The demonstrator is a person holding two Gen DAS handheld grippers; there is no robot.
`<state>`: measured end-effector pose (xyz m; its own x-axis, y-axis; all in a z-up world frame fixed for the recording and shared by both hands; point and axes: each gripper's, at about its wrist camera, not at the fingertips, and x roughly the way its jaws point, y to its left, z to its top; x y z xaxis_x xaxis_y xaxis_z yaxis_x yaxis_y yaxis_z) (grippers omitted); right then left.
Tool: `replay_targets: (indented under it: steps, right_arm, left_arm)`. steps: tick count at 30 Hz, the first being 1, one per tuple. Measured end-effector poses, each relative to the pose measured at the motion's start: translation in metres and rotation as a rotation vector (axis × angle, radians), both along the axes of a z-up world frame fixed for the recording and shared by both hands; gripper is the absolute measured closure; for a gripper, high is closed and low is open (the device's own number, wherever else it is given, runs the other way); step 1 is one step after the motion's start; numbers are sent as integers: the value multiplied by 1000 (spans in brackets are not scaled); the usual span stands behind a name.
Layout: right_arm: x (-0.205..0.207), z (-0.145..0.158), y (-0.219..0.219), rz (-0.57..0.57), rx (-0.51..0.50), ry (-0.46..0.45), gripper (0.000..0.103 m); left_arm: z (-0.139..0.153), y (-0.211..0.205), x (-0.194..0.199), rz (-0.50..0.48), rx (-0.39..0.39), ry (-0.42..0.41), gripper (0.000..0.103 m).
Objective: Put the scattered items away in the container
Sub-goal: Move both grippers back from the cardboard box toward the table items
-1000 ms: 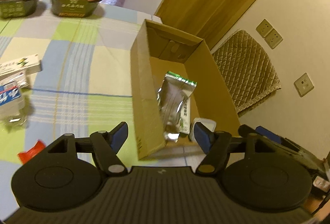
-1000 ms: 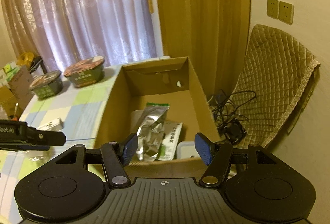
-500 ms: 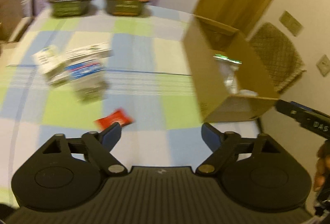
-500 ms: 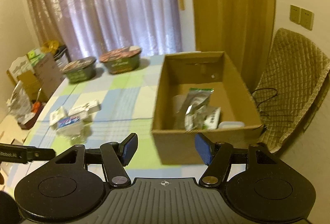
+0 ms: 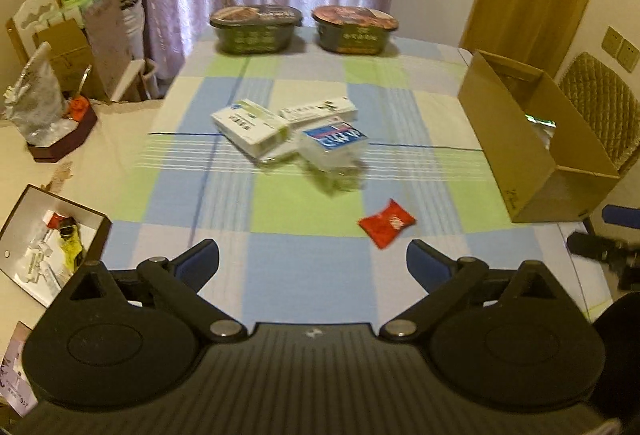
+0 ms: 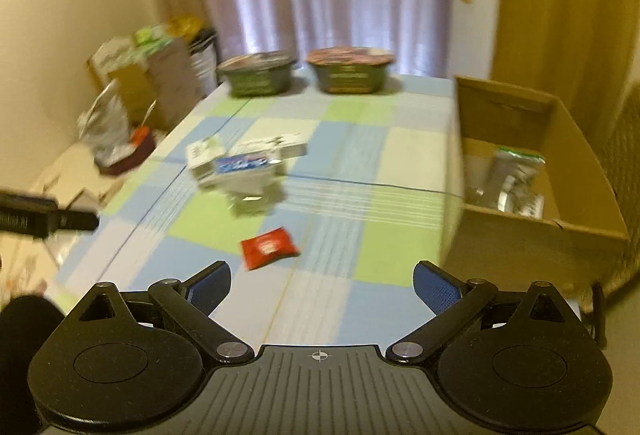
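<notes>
On the checked tablecloth (image 5: 304,263) in the left wrist view, the left gripper (image 5: 313,263) hangs with its jaws wide and nothing between them, facing the clutter as if to choose a target. Nearest lies a red sachet (image 5: 386,222), flat and alone. Farther off, a blue-labelled packet (image 5: 334,147) touches two white cartons (image 5: 250,127) in a loose heap. The cardboard box (image 5: 520,143), the container, stands open at the right edge, so items probably travel sideways into it. Two instant noodle bowls (image 5: 256,29) sit at the far edge.

In the blurred right wrist view, the right gripper (image 6: 322,285) is likewise spread and empty, near the red sachet (image 6: 269,247). The cardboard box (image 6: 532,235) already holds a silver pouch (image 6: 510,175).
</notes>
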<state>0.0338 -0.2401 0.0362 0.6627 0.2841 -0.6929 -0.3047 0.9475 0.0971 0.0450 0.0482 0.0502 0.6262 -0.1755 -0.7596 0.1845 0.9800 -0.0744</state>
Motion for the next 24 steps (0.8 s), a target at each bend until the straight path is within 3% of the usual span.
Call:
replay_targets:
  steps: [12,16,24]
  right_arm:
    - [11,-15,33,60,-76,43,1]
    - [19,-22,40,91,-93,43,1]
    - [34,-46,66,257,-119,57,1]
  left_arm:
    - [-1,9,16,-95,9,-77,2]
    - [-6,2,31,-143,39,-64,2]
    - [-27,-14,73,-289,136,7,2]
